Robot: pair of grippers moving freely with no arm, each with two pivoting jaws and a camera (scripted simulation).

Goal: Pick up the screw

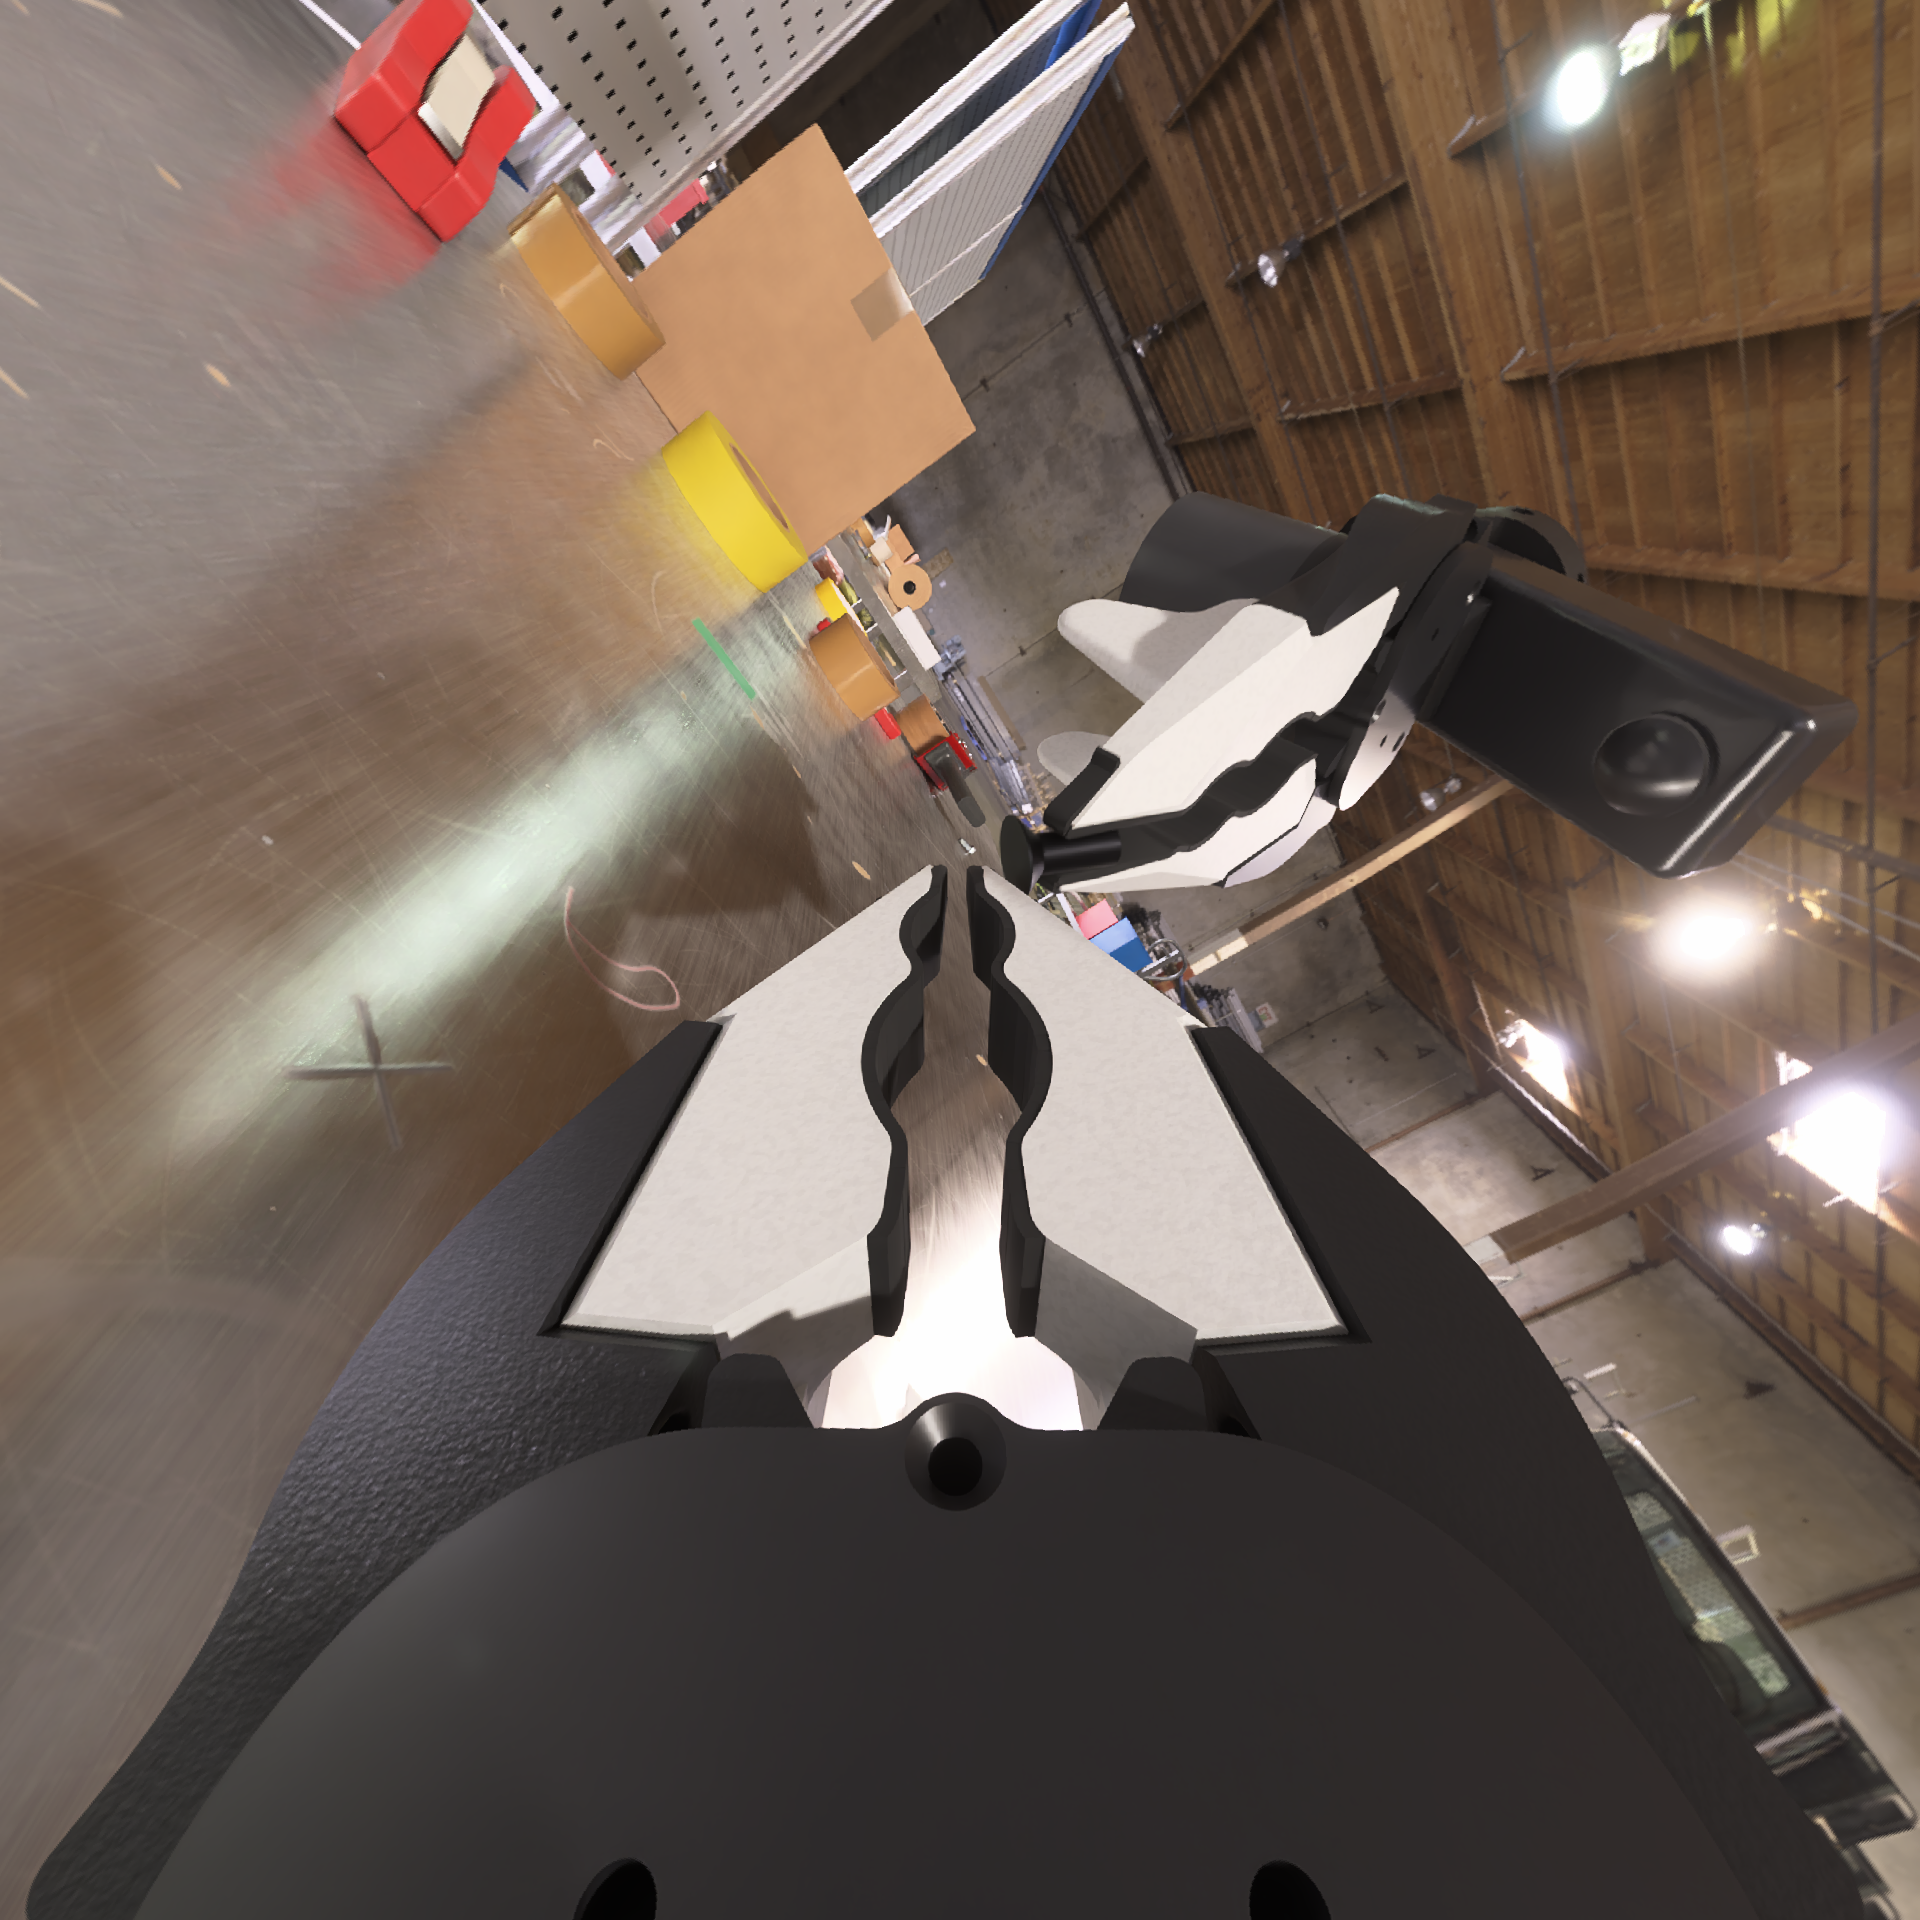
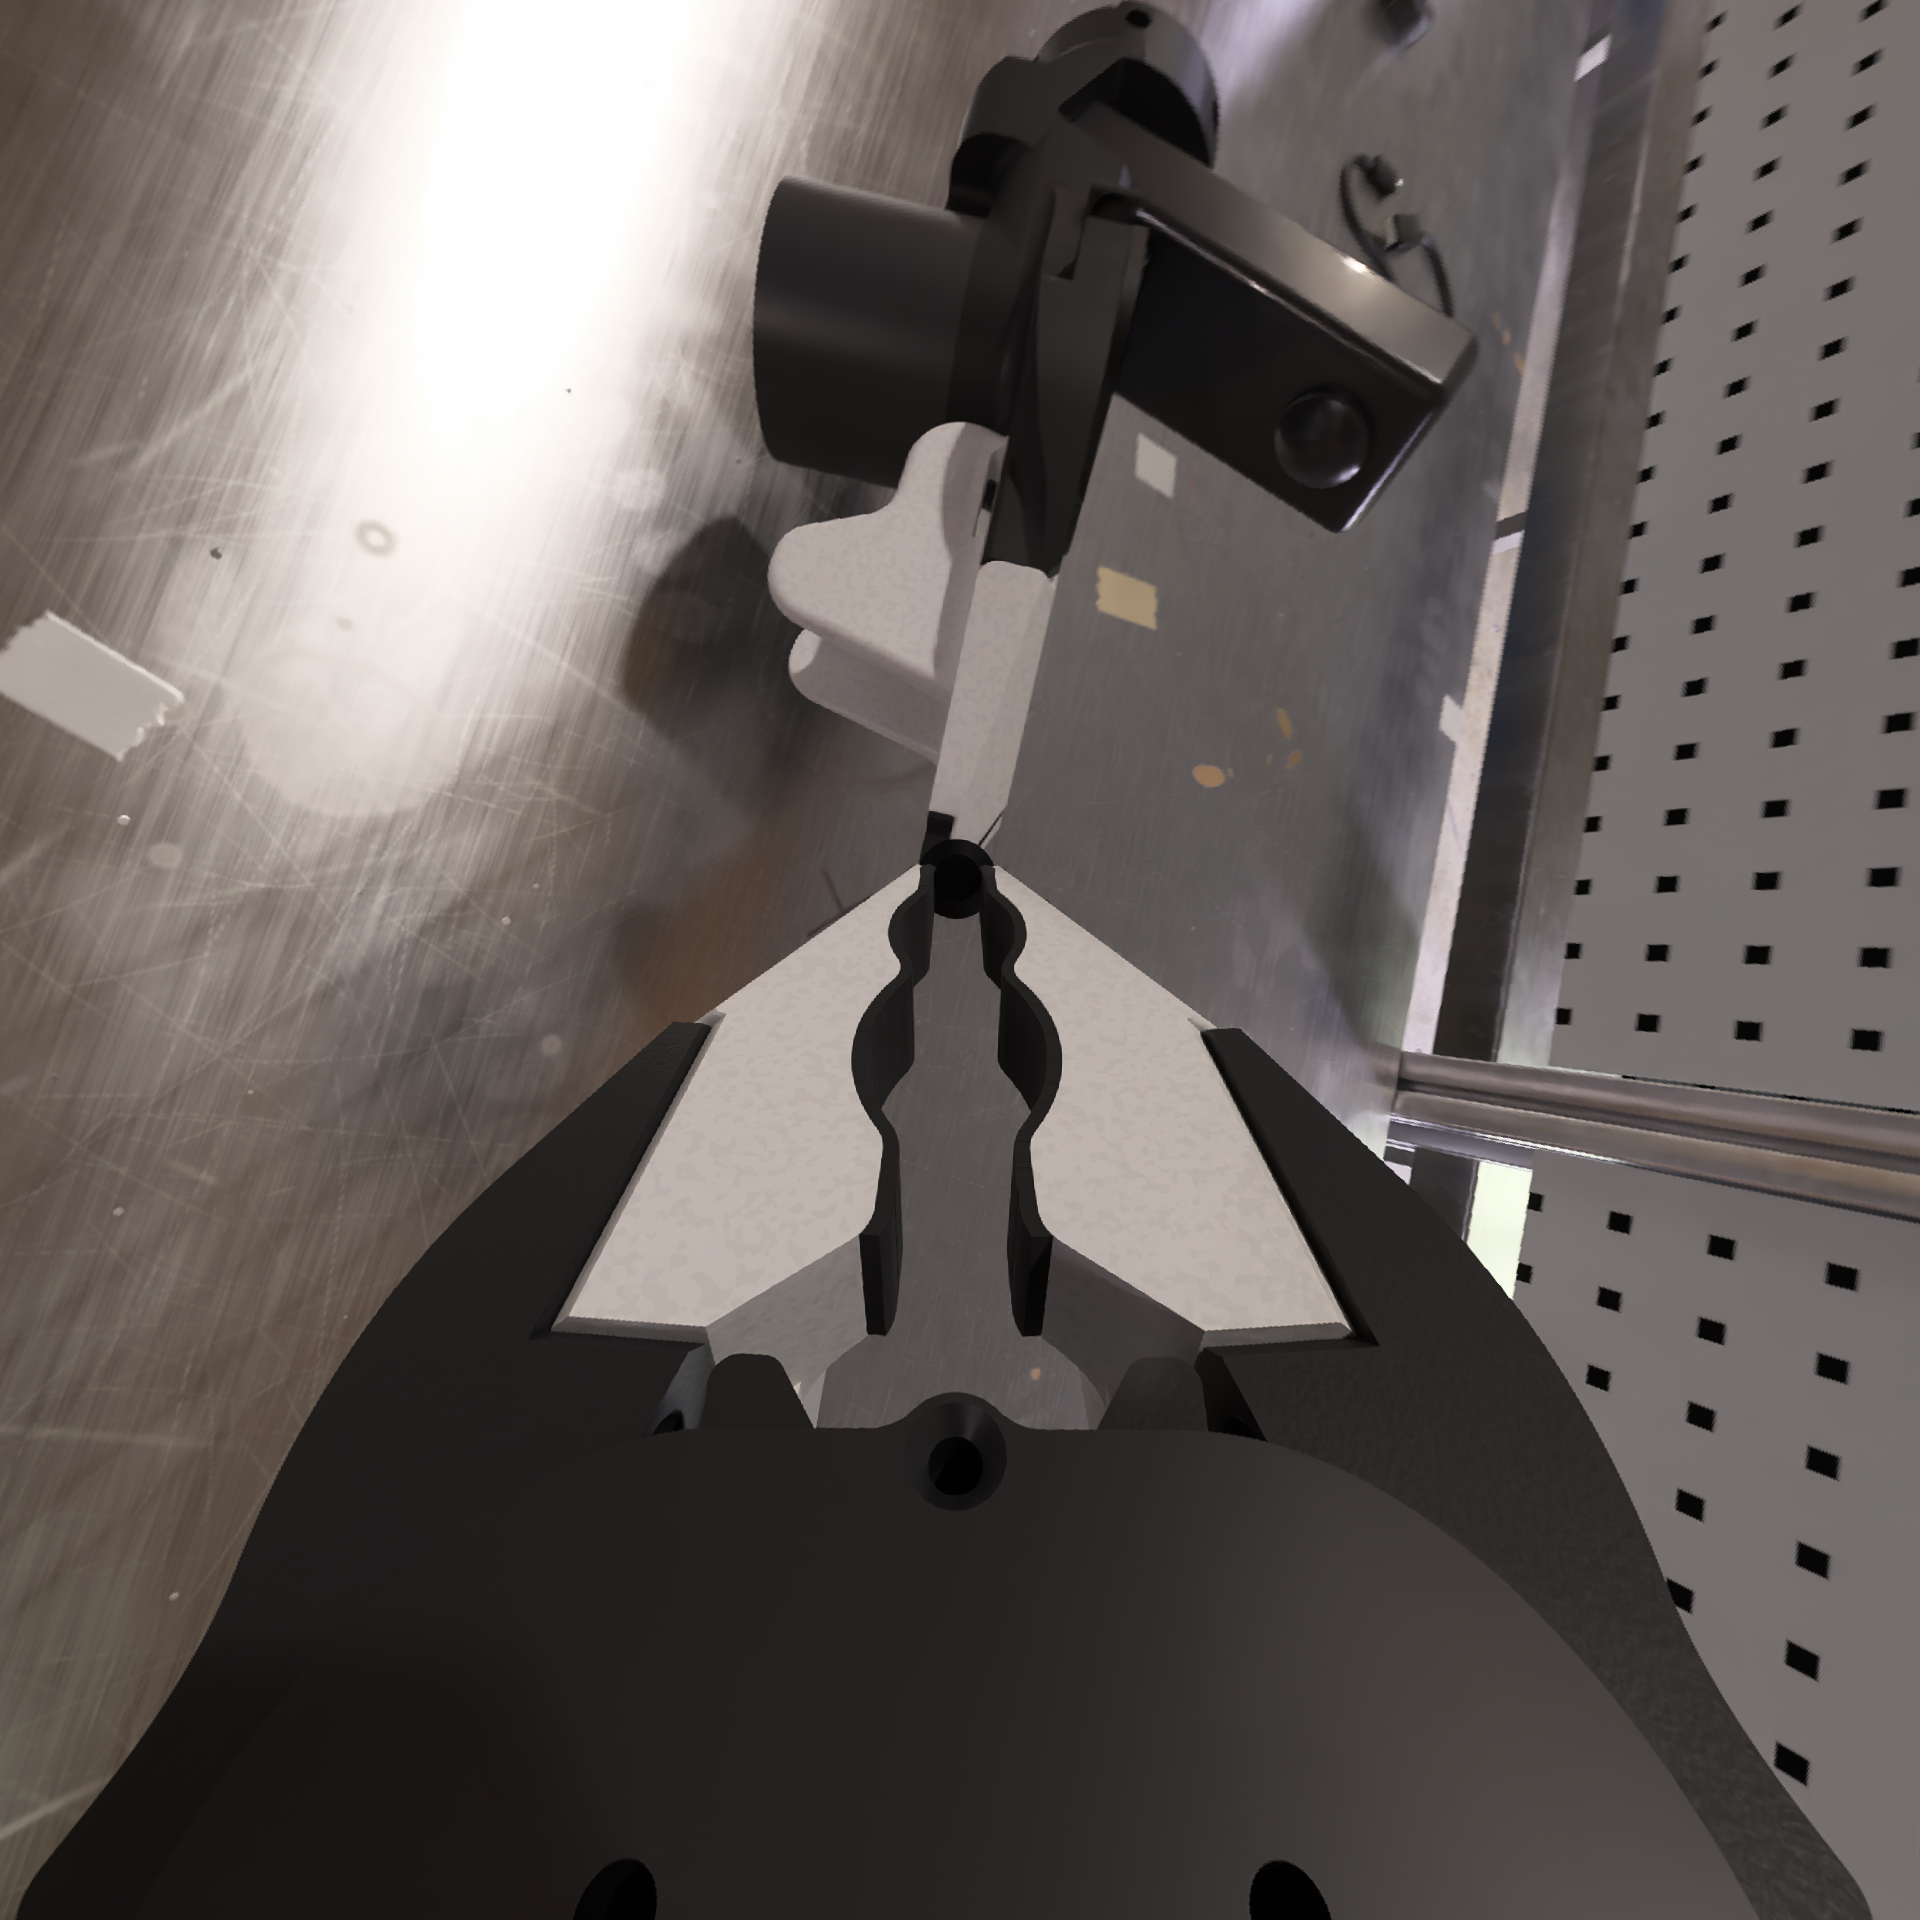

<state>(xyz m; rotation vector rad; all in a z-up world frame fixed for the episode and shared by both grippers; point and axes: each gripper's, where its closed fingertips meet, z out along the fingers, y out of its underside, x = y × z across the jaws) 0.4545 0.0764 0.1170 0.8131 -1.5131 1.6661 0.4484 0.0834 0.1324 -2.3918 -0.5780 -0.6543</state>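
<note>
The right claw [image 1: 1075, 847] pinches the black screw [image 1: 1044, 854] by its shank at its fingertips, the flat head sticking out past them, lifted clear of the scratched metal tabletop [image 1: 260, 727]. In the right wrist view the screw [image 2: 958, 878] sits between that claw's [image 2: 958, 883] tips. The left claw [image 1: 956, 883] is nearly closed with a narrow gap and holds nothing, its tips just beside the screw's head. Farther off stand a yellow tape roll [image 1: 732, 499] and a cardboard box [image 1: 790, 332].
</note>
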